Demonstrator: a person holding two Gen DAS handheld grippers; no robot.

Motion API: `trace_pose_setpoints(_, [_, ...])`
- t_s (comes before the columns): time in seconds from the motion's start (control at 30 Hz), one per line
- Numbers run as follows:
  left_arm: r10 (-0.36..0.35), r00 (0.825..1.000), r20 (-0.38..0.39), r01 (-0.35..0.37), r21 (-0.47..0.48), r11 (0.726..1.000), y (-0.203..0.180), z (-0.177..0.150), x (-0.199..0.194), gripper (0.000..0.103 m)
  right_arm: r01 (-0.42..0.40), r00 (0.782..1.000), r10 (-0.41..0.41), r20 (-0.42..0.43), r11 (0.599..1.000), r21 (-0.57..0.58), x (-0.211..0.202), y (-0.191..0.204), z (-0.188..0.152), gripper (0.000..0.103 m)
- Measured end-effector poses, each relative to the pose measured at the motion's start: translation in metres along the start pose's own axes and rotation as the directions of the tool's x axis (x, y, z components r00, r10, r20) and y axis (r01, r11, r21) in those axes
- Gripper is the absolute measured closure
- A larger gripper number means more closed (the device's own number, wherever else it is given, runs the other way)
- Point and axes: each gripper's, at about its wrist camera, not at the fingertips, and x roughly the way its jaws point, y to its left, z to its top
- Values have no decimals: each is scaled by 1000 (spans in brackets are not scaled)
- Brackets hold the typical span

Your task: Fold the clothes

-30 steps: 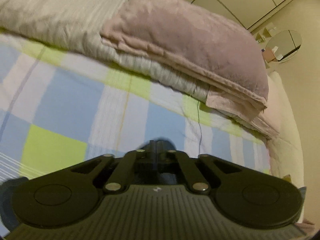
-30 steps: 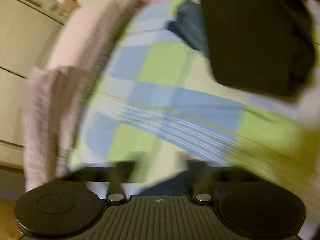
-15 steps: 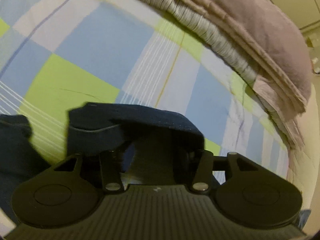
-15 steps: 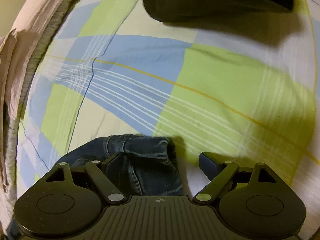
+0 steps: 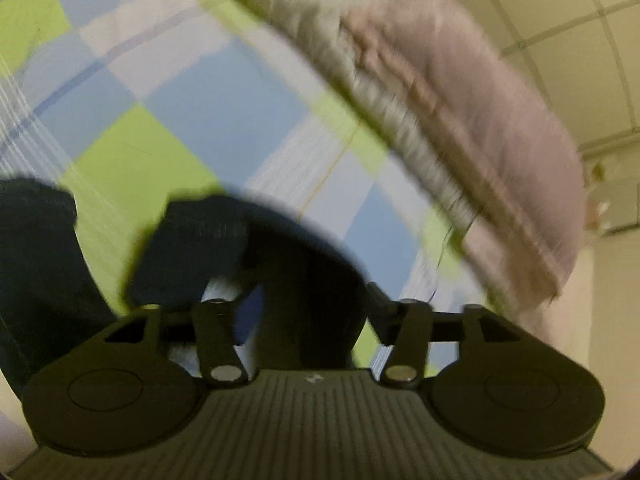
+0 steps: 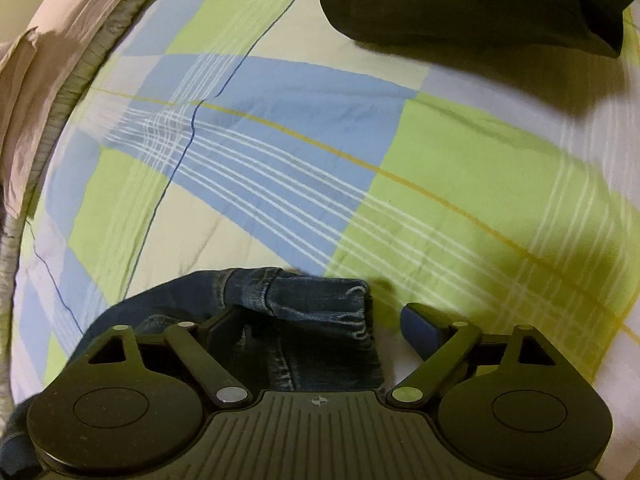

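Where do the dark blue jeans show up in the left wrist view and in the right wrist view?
Left wrist: the jeans lie blurred at lower left and centre, just ahead of the left gripper, whose jaws are opening.
Right wrist: the jeans sit at bottom centre, between the right gripper's spread fingers.
Shared landmark: the checked bedsheet.

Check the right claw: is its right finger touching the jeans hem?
Apart. The right wrist view shows the right claw open, with a strip of checked bedsheet visible between its right finger and the jeans hem.
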Motion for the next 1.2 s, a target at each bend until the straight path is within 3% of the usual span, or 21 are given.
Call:
trace_pose_setpoints(0.03, [-4,1000,27,4,6,1000,-1,5,-2,27,-3,1000,3,-2,1000,6,1,0,0,10])
trace_pose_setpoints(0.07, [-2,999,43,2,11,1000,-2,10,-2,25,7,1000,-7,-1,1000,-1,2,3,0,9])
trace_pose_setpoints(0.17, [45,998,-47,-44,5,999,4,16,44,32,42,999,-42,1,998,-42,6,13,-1,9])
trace_pose_setpoints(0.2, [48,995,-85,-49,-8,999,8,17,59,59,55,998,-56,-1,995,-80,7,19,-3,27])
trace_pose_setpoints(0.23, [51,993,-102,-53,-22,998,11,16,66,97,74,997,-74,5,989,-126,7,25,-5,40])
trace_pose_setpoints(0.3, [54,990,-128,-60,-45,997,17,16,79,102,70,997,-72,-1,980,-186,4,34,-4,63])
trace_pose_setpoints(0.43, [25,998,-60,-21,74,997,3,32,44,102,46,999,-34,42,948,-315,-17,64,2,68])
trace_pose_setpoints(0.53, [-46,999,24,43,109,993,-14,67,-4,102,-61,984,121,131,919,-390,-60,111,22,69])
trace_pose_setpoints(0.6, [-107,986,130,84,168,982,-33,92,-47,102,-125,957,227,182,887,-445,-90,143,36,69])
trace_pose_setpoints(0.67, [-183,955,235,135,205,969,-49,112,-95,102,-186,902,356,244,832,-523,-133,187,44,69])
trace_pose_setpoints(0.77, [-322,869,376,235,260,937,-69,126,-179,102,-261,790,535,301,736,-624,-200,239,50,69])
trace_pose_setpoints(0.9, [-463,752,470,328,343,880,-55,101,-273,102,-256,613,700,367,615,-746,-287,259,33,69])
trace_pose_setpoints(0.93, [-477,738,478,339,349,874,-36,85,-285,102,-243,573,728,377,589,-770,-303,254,23,68])
trace_pose_setpoints(1.0, [-503,709,494,360,360,861,1,53,-307,101,-247,523,773,359,541,-804,-323,235,4,66])
trace_pose_setpoints(1.03, [-505,706,496,364,357,860,22,36,-316,96,-251,524,784,333,515,-820,-329,222,-12,66])
trace_pose_setpoints(1.1, [-419,786,455,319,283,905,79,-6,-313,83,-222,591,754,286,493,-841,-327,190,-45,66])
trace_pose_setpoints(1.13, [-363,829,425,285,238,929,108,-27,-311,77,-218,657,712,246,492,-843,-320,172,-61,65])
trace_pose_setpoints(1.17, [-262,892,369,218,156,963,137,-52,-304,76,-215,722,662,203,493,-843,-311,154,-77,63])
trace_pose_setpoints(1.2, [-159,940,302,141,79,987,165,-76,-298,77,-228,809,571,140,524,-821,-294,133,-91,58])
